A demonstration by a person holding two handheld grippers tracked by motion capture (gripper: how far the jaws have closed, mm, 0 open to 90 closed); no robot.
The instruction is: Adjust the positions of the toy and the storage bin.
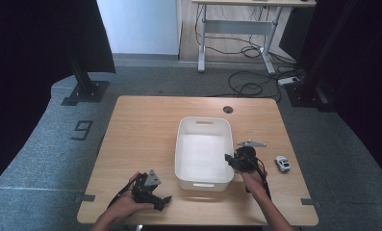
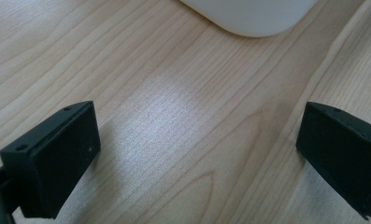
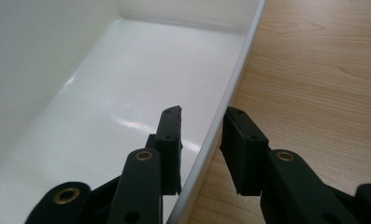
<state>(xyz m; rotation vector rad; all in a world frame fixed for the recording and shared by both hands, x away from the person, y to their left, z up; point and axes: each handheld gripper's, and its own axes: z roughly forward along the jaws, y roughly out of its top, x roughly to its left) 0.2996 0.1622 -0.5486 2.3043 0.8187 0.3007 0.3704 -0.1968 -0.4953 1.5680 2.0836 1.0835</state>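
A white plastic bin [image 1: 204, 120] stands empty in the middle of the wooden table [image 1: 140, 125]. My right gripper [image 1: 231, 161] is at the bin's right wall, near its front corner. In the right gripper view one jaw is inside the bin and the other outside, and my right gripper [image 3: 202, 116] is shut on the thin rim [image 3: 241, 70] between them. My left gripper [image 1: 162, 202] rests low over the table's front edge, left of the bin. It [image 2: 197, 135] is open over bare wood, with the bin's rounded corner [image 2: 253, 14] ahead.
A small white toy car [image 1: 282, 163] lies on the table right of the bin. A flat grey metal piece [image 1: 251, 143] lies just behind my right gripper. A round cable hole [image 1: 228, 109] sits near the table's far edge.
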